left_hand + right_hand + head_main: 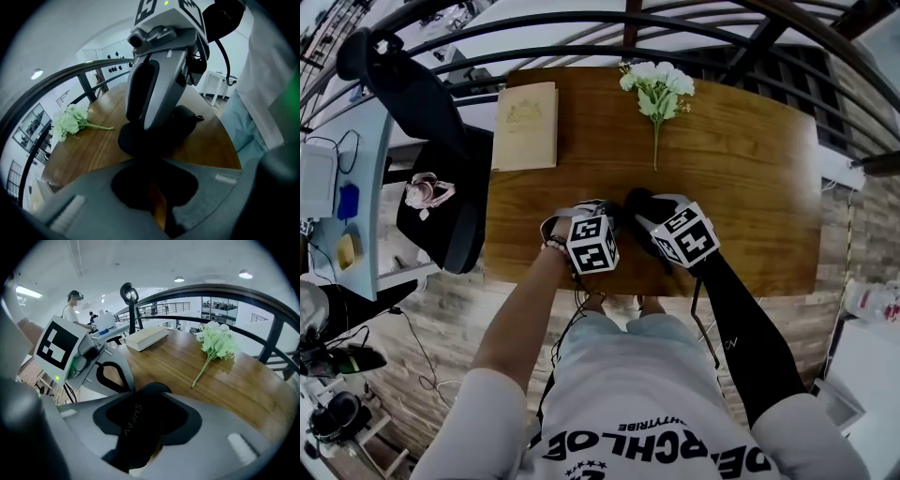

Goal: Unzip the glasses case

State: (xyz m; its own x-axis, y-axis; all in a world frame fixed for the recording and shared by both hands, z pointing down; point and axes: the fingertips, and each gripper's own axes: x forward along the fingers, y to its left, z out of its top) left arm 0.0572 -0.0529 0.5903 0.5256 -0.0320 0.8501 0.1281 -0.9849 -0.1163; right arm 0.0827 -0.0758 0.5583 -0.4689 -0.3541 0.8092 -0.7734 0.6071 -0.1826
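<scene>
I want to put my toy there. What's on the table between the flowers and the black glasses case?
Nothing: only bare wooden table lies between the flowers and the glasses case, as the right gripper view shows.

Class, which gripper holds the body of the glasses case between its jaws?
The right gripper: the black glasses case sits between its jaws, whereas the left gripper has its jaws closed together.

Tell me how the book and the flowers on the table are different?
The book is cream, flat and rectangular; the flowers are a loose bunch of pale blooms on a thin green stem. In the head view the book lies near the far left corner, while the flowers lie at the middle of the far edge, stem pointing toward the person. Both rest on the wooden table, untouched.
</scene>
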